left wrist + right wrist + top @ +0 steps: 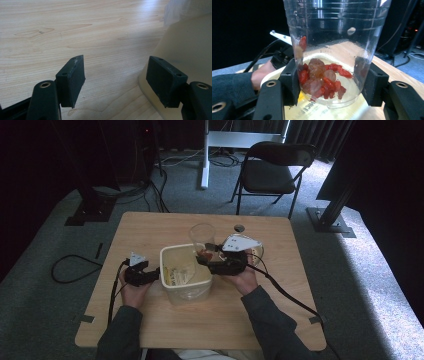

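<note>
Tabletop (pixel 150 227) of pale wood grain stands on grey carpet, with dark curtains at the back, a black folding chair (pixel 272 167) beyond the far edge and a white stand leg (pixel 205 155) to its left. Cables (pixel 75 267) loop over the floor off the left edge.

Near the left edge, the left gripper (pixel 154 272) rests low at the outer wall of a cream plastic tub (pixel 186 292), which sits close to the middle of the tabletop. In the left gripper view its black jaws stand apart with bare wood between them; the tub wall (pixel 190 50) lies just beside one jaw, and nothing is grasped. Inside the tub lie flat packets with printed labels (pixel 177 272); what they are is too small to tell.

Right of that, the right gripper (pixel 206 257) clamps a clear plastic cup (pixel 202 236) near its base, held upright above the far right corner of the tub. In the right gripper view both pads press on the cup wall (pixel 337 20), and red and brownish candied pieces (pixel 322 80) are heaped at the bottom, with one red bit stuck higher up the wall. A small round hole (pixel 239 228) marks the tabletop near the far edge.
</note>
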{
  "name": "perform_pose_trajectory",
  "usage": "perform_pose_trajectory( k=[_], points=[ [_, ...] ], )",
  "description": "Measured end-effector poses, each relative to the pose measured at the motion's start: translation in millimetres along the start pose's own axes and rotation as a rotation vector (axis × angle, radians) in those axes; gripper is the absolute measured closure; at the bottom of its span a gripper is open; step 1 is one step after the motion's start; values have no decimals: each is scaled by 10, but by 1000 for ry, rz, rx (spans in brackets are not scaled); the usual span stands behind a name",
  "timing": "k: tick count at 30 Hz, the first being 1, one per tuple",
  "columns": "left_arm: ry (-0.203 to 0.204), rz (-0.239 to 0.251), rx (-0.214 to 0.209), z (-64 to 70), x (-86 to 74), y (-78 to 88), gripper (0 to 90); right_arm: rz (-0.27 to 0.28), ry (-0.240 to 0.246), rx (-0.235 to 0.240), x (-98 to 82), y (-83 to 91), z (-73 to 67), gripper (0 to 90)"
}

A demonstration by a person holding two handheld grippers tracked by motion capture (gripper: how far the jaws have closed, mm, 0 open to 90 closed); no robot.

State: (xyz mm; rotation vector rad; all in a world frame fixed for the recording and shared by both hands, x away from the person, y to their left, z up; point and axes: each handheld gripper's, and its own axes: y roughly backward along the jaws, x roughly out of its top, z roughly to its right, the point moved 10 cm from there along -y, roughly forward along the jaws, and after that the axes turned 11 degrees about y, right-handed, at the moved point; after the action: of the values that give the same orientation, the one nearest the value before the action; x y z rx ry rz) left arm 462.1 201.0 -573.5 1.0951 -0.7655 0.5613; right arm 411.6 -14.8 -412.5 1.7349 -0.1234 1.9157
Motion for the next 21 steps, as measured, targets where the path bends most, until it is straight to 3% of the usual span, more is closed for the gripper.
perform_pose_trajectory(
  k=[10,18,21],
  points=[
    [2,3,-1,-3,6,2,317,29,-17,42,113,-184,-128,411],
    [3,0,-2,-10,3,9,317,44,-58,67,181,-341,-164,409],
    [5,2,-2,-15,4,11,317,31,-53,61,187,-391,-162,408]
  ],
)
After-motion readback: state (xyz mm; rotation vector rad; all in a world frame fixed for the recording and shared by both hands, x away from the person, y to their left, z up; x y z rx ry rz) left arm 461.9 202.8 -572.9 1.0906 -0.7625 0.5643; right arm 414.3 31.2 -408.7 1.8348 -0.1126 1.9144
